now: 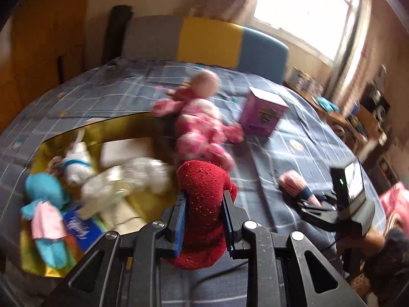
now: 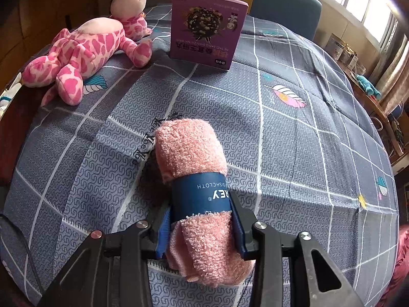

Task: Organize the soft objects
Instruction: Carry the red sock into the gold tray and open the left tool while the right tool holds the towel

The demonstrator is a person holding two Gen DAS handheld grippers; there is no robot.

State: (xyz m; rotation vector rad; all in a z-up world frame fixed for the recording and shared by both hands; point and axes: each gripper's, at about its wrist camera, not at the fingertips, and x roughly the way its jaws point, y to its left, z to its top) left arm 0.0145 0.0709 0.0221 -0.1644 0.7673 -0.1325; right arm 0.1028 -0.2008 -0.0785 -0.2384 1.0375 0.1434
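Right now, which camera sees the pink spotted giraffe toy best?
The right wrist view: the giraffe toy lies sharp and whole on the bed cover. The left wrist view shows it blurred, beside the purple box.

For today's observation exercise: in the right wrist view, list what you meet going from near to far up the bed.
Right claw → pink rolled dishcloth → pink spotted plush toy → purple box.
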